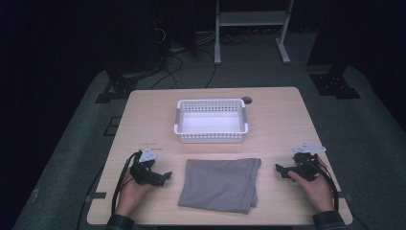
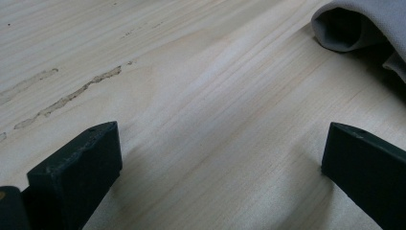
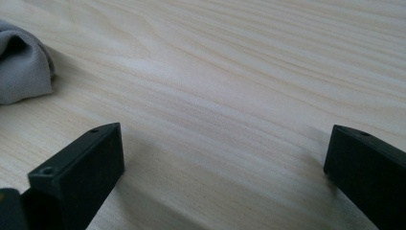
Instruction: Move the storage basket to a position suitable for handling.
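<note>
Left hand-held gripper jaws spread wide, right hand-held gripper likewise, both low, pointing inward

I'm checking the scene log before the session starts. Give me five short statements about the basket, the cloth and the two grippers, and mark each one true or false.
1. The white basket holds the grey cloth. False: the basket is empty and the cloth lies on the table, nearer the person.
2. The cloth is folded and lies between the two grippers. True.
3. The left gripper is open, with bare wood between its fingers. True.
4. The right gripper is clamped on a corner of the cloth. False: it is open over bare wood, with the cloth off to one side.
5. The basket stands at the table's near edge. False: it stands beyond the cloth, toward the far side.
</note>
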Demonstrator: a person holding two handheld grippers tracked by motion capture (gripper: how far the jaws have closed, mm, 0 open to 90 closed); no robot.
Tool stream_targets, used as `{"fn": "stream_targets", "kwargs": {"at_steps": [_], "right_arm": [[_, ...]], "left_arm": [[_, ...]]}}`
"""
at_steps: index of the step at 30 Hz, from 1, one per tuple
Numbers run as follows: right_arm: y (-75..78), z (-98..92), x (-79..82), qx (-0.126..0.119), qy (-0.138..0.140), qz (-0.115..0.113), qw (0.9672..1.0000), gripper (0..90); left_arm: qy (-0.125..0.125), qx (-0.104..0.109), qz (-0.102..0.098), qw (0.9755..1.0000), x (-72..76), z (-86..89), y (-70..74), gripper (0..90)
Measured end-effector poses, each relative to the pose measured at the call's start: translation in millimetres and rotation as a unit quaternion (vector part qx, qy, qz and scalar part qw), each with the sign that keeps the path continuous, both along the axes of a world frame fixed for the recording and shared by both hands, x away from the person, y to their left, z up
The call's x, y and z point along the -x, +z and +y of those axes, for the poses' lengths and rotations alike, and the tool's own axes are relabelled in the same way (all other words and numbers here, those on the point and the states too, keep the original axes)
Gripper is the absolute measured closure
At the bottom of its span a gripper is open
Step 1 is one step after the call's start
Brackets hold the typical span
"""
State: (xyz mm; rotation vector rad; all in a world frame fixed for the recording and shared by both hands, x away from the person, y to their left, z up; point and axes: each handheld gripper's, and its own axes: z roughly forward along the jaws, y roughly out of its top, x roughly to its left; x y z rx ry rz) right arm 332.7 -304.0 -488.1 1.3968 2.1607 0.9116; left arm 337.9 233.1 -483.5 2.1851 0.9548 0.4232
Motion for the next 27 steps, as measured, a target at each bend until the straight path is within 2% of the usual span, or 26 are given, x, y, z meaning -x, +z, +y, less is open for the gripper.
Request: {"fn": "stream_targets", "kwargs": {"at_steps": [7, 9, 10, 12, 18, 20, 23, 25, 27], "right_arm": [[0.0, -0.2, 0.1, 0.000, 0.000, 0.000, 1.0000, 0.0], [0.0, -0.2, 0.1, 0.000, 0.000, 0.000, 1.0000, 0.0], [0.0, -0.1, 0.1, 0.000, 0.000, 0.000, 1.0000, 0.0], [0.0, -0.2, 0.1, 0.000, 0.000, 0.000, 1.0000, 0.0], [0.0, -0.2, 0.1, 0.000, 0.000, 0.000, 1.0000, 0.0], [0.0, -0.2, 0.1, 0.000, 0.000, 0.000, 1.0000, 0.0], [0.0, -0.2, 0.1, 0.000, 0.000, 0.000, 1.0000, 0.0], [0.0, -0.2, 0.1, 0.000, 0.000, 0.000, 1.0000, 0.0], [0.0, -0.2, 0.1, 0.000, 0.000, 0.000, 1.0000, 0.0]], "left_arm": [[-0.005, -0.002, 0.002, 1.0000, -2.0, 0.7, 0.9, 0.0], [-0.002, 0.003, -0.006, 1.0000, -2.3, 1.0, 2.7, 0.0], [0.000, 0.010, -0.007, 0.9999, -2.9, 1.8, 4.4, 0.0], [0.002, 0.008, -0.002, 1.0000, -4.8, 2.1, 7.9, 0.0], [0.008, 0.025, -0.010, 0.9996, -9.0, 2.3, 18.2, 0.0], [0.009, 0.021, -0.004, 0.9997, -10.3, 1.4, 21.5, 0.0], [0.011, 0.024, -0.007, 0.9996, -12.6, 1.1, 28.6, 0.0], [0.017, 0.033, -0.012, 0.9992, -14.6, 1.2, 31.7, 0.0], [0.021, 0.035, -0.004, 0.9992, -17.9, 1.8, 34.9, 0.0]]}}
